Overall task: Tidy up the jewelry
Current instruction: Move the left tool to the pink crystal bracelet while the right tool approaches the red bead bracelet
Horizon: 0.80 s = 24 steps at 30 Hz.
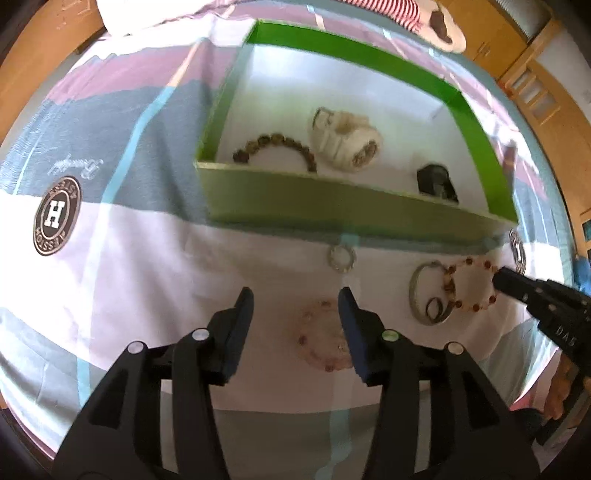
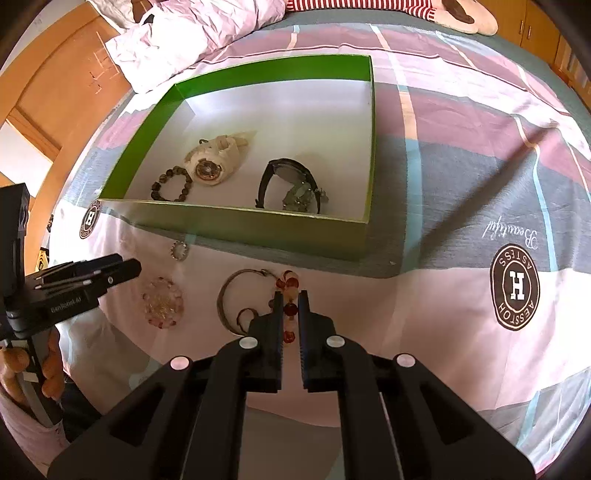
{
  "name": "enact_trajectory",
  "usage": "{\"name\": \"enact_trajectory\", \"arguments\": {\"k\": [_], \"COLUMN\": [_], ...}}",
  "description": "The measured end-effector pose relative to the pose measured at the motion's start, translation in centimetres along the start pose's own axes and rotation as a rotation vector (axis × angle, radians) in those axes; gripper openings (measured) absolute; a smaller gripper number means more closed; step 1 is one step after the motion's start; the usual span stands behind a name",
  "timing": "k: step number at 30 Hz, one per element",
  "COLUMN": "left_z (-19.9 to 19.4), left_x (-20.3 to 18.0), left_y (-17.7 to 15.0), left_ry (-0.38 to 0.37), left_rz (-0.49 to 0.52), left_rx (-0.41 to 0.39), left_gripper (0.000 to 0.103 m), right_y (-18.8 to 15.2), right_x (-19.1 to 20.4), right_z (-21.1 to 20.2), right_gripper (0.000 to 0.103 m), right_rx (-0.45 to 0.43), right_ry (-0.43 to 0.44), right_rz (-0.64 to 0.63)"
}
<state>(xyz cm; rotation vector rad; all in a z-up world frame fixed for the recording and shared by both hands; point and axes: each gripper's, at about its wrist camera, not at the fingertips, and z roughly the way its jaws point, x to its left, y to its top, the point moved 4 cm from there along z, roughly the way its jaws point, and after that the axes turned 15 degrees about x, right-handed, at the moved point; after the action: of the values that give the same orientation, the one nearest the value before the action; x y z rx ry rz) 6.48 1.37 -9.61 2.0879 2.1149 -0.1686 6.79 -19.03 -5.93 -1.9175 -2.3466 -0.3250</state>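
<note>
A green box (image 1: 332,199) (image 2: 258,225) on the bed holds a white watch (image 1: 347,140), a brown bead bracelet (image 1: 277,144) and a black watch (image 2: 291,184). In front of it lie a small silver ring (image 1: 341,258), a pale pink bead bracelet (image 1: 325,339) (image 2: 162,302) and a grey bangle (image 2: 225,295). My left gripper (image 1: 295,299) (image 2: 129,267) hovers open over the pink bracelet, which lies by its right finger. My right gripper (image 2: 290,295) (image 1: 502,277) is shut on a red-and-white bead bracelet (image 2: 290,312) (image 1: 469,284) that overlaps the bangle.
The bed has a pink, grey and white patchwork sheet (image 2: 461,184) with round logo badges (image 2: 515,288). A crumpled white quilt (image 2: 184,37) and a striped plush toy (image 2: 461,14) lie behind the box. Wooden furniture (image 1: 535,92) stands around the bed. A hand (image 2: 51,365) holds the left gripper.
</note>
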Motion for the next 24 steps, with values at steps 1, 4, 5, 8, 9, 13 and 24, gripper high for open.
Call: {"name": "enact_trajectory", "arguments": {"k": [1,4,5,8,9,13,24], "left_z": [0.4,2.0,2.3,2.8,2.9,2.2,-1.2], "left_x": [0.3,-0.2,-0.4,-0.6,-0.6,0.4,4.0], "left_y": [-0.3,-0.5,-0.5,-0.5,-0.5,-0.1,0.0], "left_ry": [0.01,0.038,0.053,0.096,0.124,0.192,0.093], "left_rz": [0.01,0.034,0.04,0.041,0.039,0.003,-0.103], "left_rx": [0.022,0.08,0.084,0.093,0.087,0.039,-0.064], "left_gripper": [0.051,0.051,0.051,0.045,0.036,0.01,0.014], "right_y": [0.0,0.0,0.0,0.1,0.1,0.2,0.3], "right_x": [0.0,0.0,0.0,-0.5,-0.8,-1.7,-3.9], "right_z": [0.1,0.3,0.4,0.4,0.4,0.4,0.5], "right_gripper": [0.007,0.007,0.007,0.007,0.007,0.007,0.009], "right_rx": [0.001,0.005,0.006,0.003,0.001,0.004,0.004], "right_ry": [-0.003,-0.018,-0.022,-0.051,-0.061,-0.08,-0.145], "right_rz": [0.001,0.003,0.005,0.023,0.03,0.059,0.13]}}
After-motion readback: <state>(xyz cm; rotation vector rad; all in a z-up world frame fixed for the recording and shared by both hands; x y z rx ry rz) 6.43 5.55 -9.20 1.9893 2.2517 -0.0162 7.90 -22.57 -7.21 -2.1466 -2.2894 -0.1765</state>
